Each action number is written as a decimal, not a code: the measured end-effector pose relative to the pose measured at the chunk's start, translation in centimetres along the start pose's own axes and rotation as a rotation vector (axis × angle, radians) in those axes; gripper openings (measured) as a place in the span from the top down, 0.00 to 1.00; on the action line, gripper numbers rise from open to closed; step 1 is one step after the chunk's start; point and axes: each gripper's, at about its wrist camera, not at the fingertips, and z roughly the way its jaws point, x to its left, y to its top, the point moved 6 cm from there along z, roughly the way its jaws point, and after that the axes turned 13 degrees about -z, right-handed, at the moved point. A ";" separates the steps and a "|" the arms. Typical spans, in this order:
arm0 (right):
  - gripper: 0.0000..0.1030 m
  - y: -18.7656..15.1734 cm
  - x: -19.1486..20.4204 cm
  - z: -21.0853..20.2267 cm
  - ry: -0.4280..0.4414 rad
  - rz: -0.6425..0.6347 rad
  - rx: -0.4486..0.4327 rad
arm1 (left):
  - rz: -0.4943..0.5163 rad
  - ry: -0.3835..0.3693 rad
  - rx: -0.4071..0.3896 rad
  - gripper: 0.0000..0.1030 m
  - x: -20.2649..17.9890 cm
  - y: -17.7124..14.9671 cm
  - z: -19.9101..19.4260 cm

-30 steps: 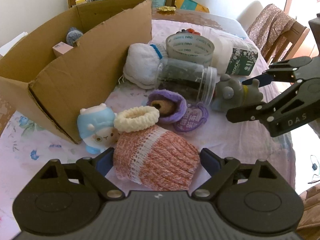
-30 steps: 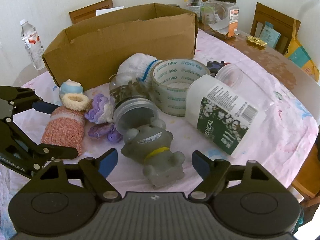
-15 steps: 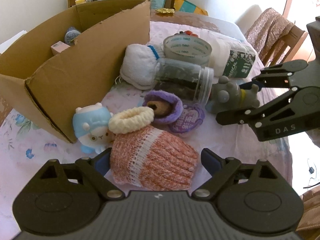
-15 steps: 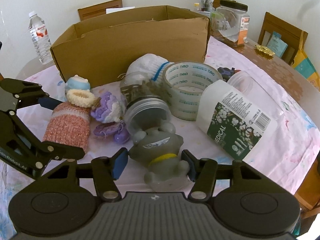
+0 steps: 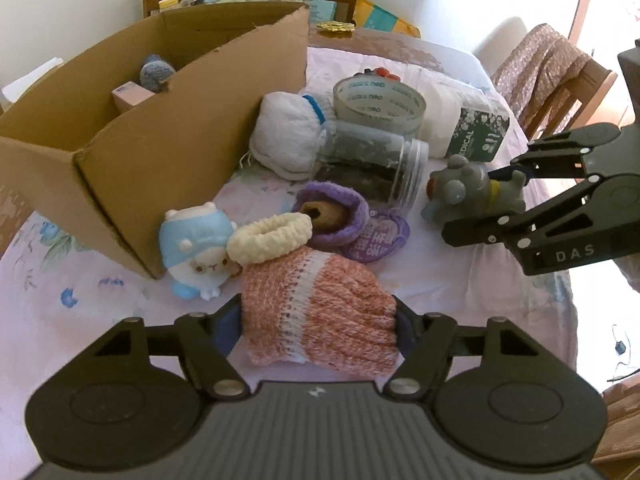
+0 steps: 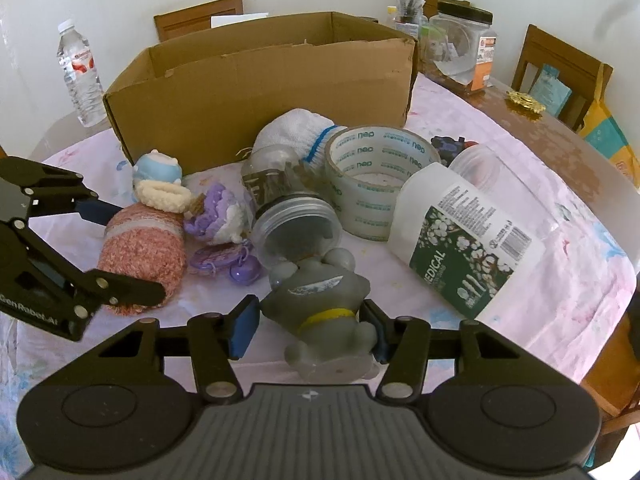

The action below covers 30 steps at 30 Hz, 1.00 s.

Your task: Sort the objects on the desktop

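Note:
A pink knitted hat lies on the flowered tablecloth between the fingers of my left gripper. Its jaws are closing, and both blue pads touch the hat's sides. A grey rubber bear toy with a yellow band lies between the fingers of my right gripper. Those jaws are closing too, with both pads against the toy's flanks. In the left wrist view the right gripper holds the toy at the right. An open cardboard box stands behind the clutter.
Between the grippers lie a cream scrunchie, a blue-and-white plush, a purple plush, a clear jar, a tape roll, a white sock and a white bottle. A water bottle stands at the back left, chairs at the right.
Both grippers' jaws have closed inward: the left onto the pink hat, the right onto the grey toy. The right gripper also slid forward around the toy.

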 end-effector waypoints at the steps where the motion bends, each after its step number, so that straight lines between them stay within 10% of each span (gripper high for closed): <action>1: 0.42 0.0 0.0 -0.2 -0.001 0.001 -0.002 | -0.005 0.001 0.001 0.31 0.0 0.0 -0.1; 30: 0.41 7.1 -0.8 -6.0 0.026 -0.038 -0.134 | -0.104 0.049 -0.132 0.31 -1.7 5.6 -8.6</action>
